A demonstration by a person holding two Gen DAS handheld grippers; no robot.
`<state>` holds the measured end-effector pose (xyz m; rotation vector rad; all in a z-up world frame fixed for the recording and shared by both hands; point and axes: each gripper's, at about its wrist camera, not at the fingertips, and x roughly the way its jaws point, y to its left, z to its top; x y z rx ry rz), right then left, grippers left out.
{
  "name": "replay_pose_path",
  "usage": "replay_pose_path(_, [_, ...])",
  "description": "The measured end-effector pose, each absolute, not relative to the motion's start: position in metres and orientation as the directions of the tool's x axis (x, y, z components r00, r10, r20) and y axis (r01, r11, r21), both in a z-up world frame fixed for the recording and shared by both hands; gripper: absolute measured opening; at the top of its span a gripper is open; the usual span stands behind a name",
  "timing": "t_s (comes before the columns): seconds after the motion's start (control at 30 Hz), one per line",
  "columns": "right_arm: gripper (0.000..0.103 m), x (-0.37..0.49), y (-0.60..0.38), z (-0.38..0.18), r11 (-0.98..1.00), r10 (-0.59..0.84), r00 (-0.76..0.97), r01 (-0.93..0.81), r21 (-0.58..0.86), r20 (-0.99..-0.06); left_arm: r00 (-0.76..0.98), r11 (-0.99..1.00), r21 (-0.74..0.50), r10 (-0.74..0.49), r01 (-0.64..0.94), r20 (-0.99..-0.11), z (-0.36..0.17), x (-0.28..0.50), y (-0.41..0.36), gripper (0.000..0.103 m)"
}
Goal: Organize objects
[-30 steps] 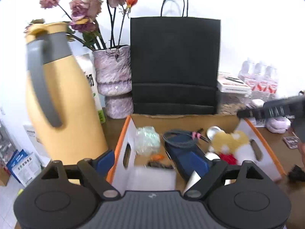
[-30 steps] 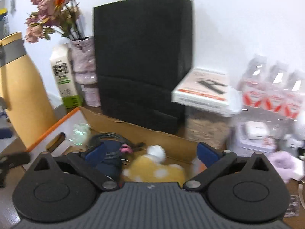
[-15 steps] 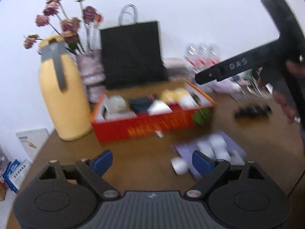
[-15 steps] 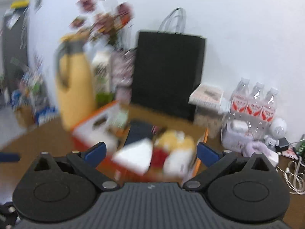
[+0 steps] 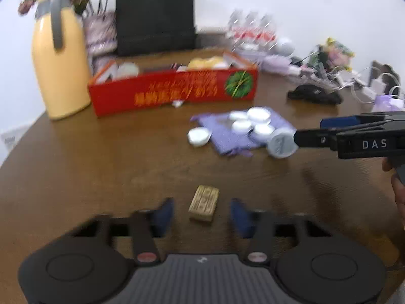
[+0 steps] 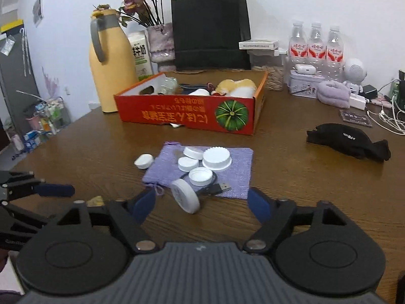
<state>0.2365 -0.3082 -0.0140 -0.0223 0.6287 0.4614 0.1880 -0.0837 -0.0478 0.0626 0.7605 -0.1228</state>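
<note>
Left gripper (image 5: 201, 214): jaws have just been closing; the tan block (image 5: 204, 207) lies between the pads, which do not touch it yet. Nothing held.
Right gripper (image 6: 200, 204): jaws have just been closing but stand wide; the white disc (image 6: 185, 195) tilts on edge between them, unheld.
Risk, block: small, flat, embossed, probably hard; uneven pad contact could skid it across the wooden table (image 5: 101, 167).
Risk, disc: round, smooth plastic; likely to roll or tip if nudged.
Risk, cable (image 6: 215, 189): trails from the disc toward 2 o'clock; may drag the white caps (image 6: 202, 159) off the knitted purple cloth (image 6: 238, 169).
Destination, judged: red cardboard box (image 6: 187, 116), at 12 o'clock.
</note>
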Motion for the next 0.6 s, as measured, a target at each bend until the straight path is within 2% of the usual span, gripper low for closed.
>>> replay_pose_path(0.07, [0.070,0.241,-0.301,-0.018,0.895,0.413,0.711,-0.433,0.109,-0.569,0.724,0.993,-0.002,-0.085,0.114,-0.684,-0.051,0.191,-0.080,0.033])
replay_pose_path(0.1, [0.063,0.243,-0.297,-0.020,0.893,0.416,0.709,-0.438,0.106,-0.570,0.725,0.994,-0.011,-0.087,0.109,-0.683,-0.052,0.192,-0.079,0.032])
replay_pose_path(0.13, [0.060,0.244,-0.296,-0.022,0.892,0.416,0.710,-0.440,0.104,-0.568,0.725,0.994,-0.020,-0.090,0.105,-0.683,-0.052,0.194,-0.077,0.024])
replay_pose_path(0.17, [0.050,0.245,-0.294,-0.024,0.893,0.411,0.711,-0.439,0.096,-0.570,0.725,0.995,-0.027,-0.091,0.100,-0.683,-0.052,0.194,-0.076,0.020])
replay_pose_path(0.2, [0.036,0.247,-0.291,-0.025,0.894,0.405,0.708,-0.439,0.088,-0.579,0.727,0.995,-0.026,-0.089,0.098,-0.681,-0.051,0.194,-0.076,0.020])
replay_pose_path(0.27, [0.020,0.248,-0.287,-0.029,0.890,0.413,0.693,-0.446,0.099,-0.591,0.728,0.994,-0.026,-0.094,0.105,-0.679,-0.051,0.193,-0.076,0.020])
replay_pose_path(0.4, [0.011,0.243,-0.286,-0.029,0.890,0.419,0.690,-0.439,0.119,-0.590,0.737,0.995,-0.034,-0.092,0.093,-0.670,-0.049,0.189,-0.074,0.020])
replay_pose_path(0.6, [0.010,0.233,-0.287,-0.016,0.892,0.424,0.711,-0.434,0.124,-0.561,0.760,0.997,-0.039,-0.078,0.069,-0.645,-0.039,0.183,-0.068,0.020])
